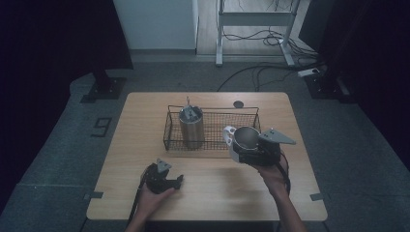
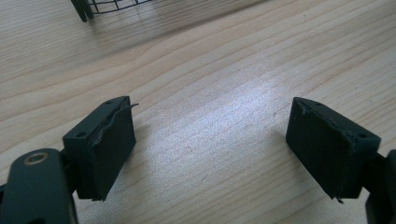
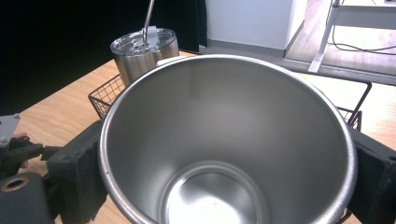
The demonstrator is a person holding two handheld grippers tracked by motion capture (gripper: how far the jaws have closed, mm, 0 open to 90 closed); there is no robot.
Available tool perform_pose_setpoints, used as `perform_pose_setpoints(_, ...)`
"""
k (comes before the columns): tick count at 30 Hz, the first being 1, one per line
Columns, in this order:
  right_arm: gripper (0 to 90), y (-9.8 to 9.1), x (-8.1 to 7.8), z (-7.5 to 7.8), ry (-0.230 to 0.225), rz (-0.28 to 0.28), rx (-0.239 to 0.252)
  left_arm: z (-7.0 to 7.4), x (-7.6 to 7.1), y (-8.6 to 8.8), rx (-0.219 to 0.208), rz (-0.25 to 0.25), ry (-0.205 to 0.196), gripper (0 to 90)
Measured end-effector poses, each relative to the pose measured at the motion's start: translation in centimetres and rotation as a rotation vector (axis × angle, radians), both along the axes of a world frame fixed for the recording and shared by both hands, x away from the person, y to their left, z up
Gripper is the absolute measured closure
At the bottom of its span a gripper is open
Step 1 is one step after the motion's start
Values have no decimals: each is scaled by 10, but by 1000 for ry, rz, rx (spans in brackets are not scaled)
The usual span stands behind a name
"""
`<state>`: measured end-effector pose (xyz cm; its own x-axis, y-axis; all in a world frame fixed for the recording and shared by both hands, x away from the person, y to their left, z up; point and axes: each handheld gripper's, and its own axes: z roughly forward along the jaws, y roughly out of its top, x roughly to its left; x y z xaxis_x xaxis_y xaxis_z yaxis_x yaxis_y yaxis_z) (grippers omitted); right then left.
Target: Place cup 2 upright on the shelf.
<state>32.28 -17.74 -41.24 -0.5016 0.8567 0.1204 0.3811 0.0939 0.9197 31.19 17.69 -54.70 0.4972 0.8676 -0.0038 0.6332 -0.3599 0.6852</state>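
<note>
A bare steel cup (image 1: 245, 137) with an open top is held above the table's right half, just in front of the wire basket (image 1: 212, 143). My right gripper (image 1: 251, 151) is shut on it. In the right gripper view the cup (image 3: 224, 140) is empty, and the black pads (image 3: 77, 172) press on its rim from both sides. A lidded steel tumbler (image 1: 191, 126) with a straw stands upright in the basket's left part. My left gripper (image 1: 178, 181) rests low at the front left. Its jaws stand wide apart over bare wood (image 2: 210, 140) with nothing between them.
A small dark round disc (image 1: 238, 104) lies on the table behind the basket. The basket's right half holds nothing. The basket's corner (image 2: 93, 7) is ahead of the left gripper. Cables and a desk frame (image 1: 220, 34) lie on the floor beyond the table.
</note>
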Motion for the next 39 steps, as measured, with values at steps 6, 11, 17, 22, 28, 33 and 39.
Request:
perform_pose_setpoints(6, 65, 2, 4, 3, -1, 0, -7, 0, 0, 0, 0, 0, 0, 158)
perform_pose_setpoints(11, 65, 2, 7, 7, -6, -4, -11, 0, 0, 0, -1, 0, 0, 158)
perform_pose_setpoints(17, 65, 2, 11, 10, -6, -7, -12, 0, 0, 0, -1, 0, -1, 158)
perform_pose_setpoints(22, 65, 2, 14, 12, -7, -7, -11, 0, 0, 0, -1, 0, -1, 159)
perform_pose_setpoints(28, 65, 3, 17, 14, -8, -10, -14, 0, 0, 0, -1, -1, -1, 159)
perform_pose_setpoints(33, 65, 5, 19, 17, -15, -9, -19, 0, 0, 0, -1, -1, -1, 159)
perform_pose_setpoints(39, 65, 6, 23, 22, -21, -12, -25, 0, 0, 0, -1, -1, -1, 159)
